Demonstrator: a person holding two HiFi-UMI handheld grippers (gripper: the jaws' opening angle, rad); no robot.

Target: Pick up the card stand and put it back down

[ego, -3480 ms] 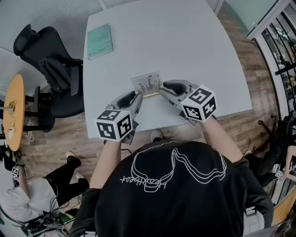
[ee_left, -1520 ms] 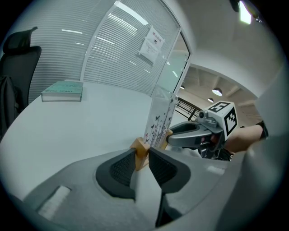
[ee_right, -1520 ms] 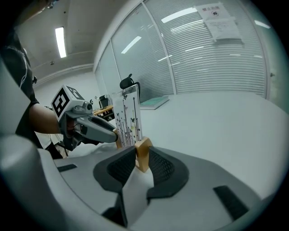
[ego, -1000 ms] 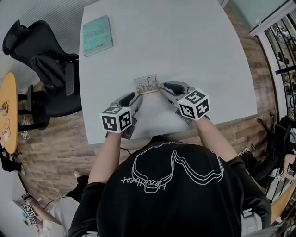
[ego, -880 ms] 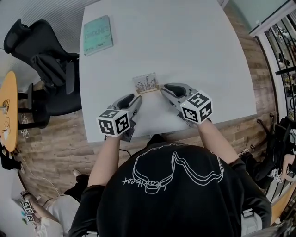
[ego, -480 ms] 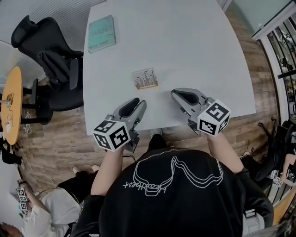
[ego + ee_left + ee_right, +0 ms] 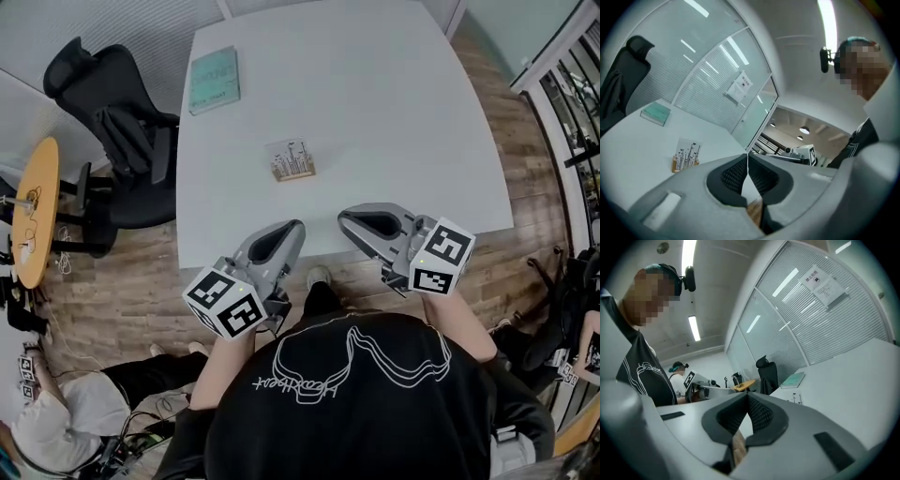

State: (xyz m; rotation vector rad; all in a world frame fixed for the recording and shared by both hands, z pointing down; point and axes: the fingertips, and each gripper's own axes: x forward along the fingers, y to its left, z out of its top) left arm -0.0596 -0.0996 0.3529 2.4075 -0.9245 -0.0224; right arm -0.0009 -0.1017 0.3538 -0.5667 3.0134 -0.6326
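Wood-plank floor (image 7: 112,281), brown, running around all the furniture. Glass partition wall (image 7: 708,79) with horizontal blinds, at the far side of the room. One white tabletop (image 7: 375,112), rectangular with rounded corners, mostly bare. One black office chair (image 7: 122,131), at the tabletop's left side. One round orange side table (image 7: 33,211), further left, beyond the chair. Left hand-held gripper (image 7: 296,227) and right hand-held gripper (image 7: 343,217), grey, held side by side over the tabletop's near edge. The jaws of each have just been closing and meet tip to tip with nothing between them. One teal book (image 7: 214,80), flat near the far left corner of the tabletop. One card stand (image 7: 290,160), a wooden base carrying a white card printed with dark line figures. It stands upright on the tabletop left of centre, well apart from both grippers and from the book. One paper notice (image 7: 739,87), fixed to the glass wall.
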